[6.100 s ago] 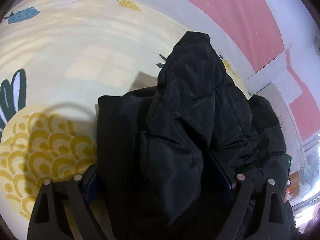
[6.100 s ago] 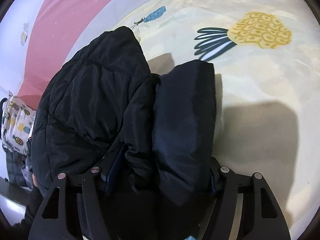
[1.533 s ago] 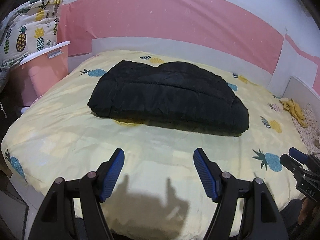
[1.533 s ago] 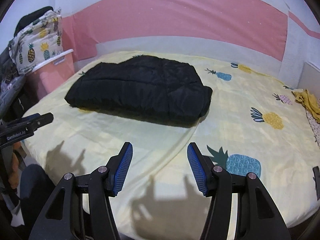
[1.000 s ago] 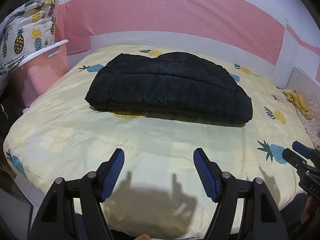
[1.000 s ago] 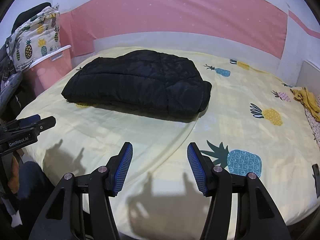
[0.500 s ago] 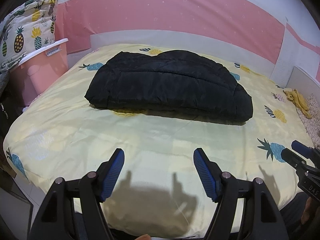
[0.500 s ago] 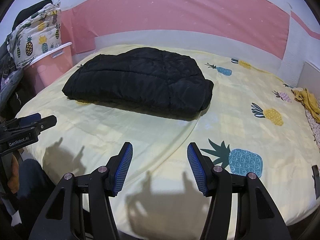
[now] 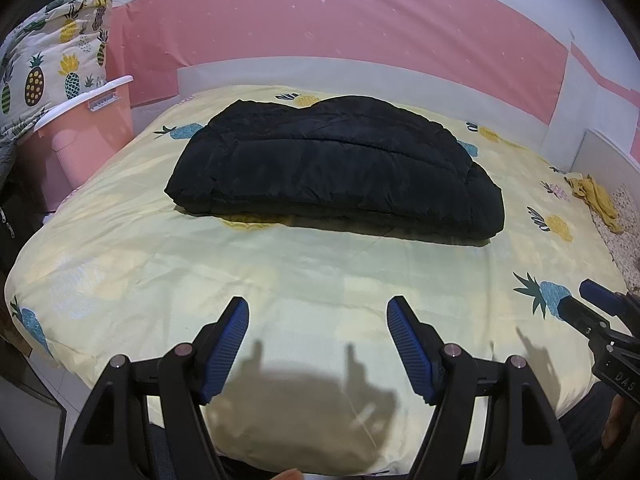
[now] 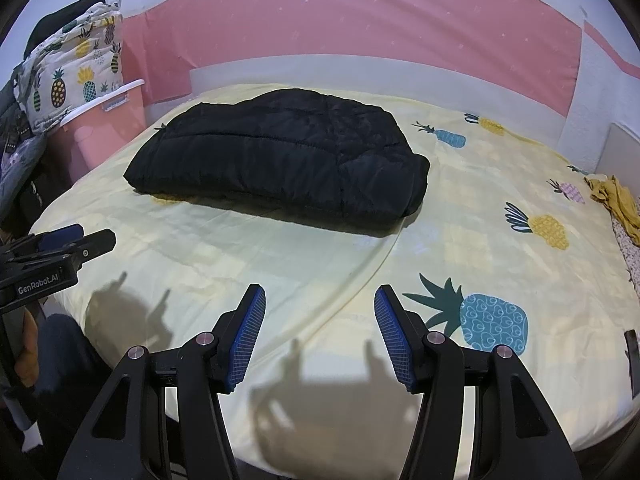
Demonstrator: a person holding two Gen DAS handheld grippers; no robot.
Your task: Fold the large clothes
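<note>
Left wrist view: left gripper (image 9: 318,312) with jaws spread wide, released, grasping nothing, hovering above the near edge of the bed (image 9: 280,276). One black padded jacket (image 9: 340,170), folded into a flat bundle, lying mid-bed, well apart from the jaws. Yellow sheet printed with pineapples. Pink and white wall (image 9: 360,24) behind. One pink bin (image 9: 80,136) at the left, one pineapple-print quilt (image 9: 48,68) stacked above it. One yellow cloth (image 9: 596,200) at the right edge of the bed. Right gripper (image 9: 576,304) poking in from the right.

Right wrist view: right gripper (image 10: 320,304) likewise wide open and empty, over the near edge of the bed (image 10: 280,248). Same jacket (image 10: 280,160) farther back, untouched. Left gripper (image 10: 92,236) entering from the left.
</note>
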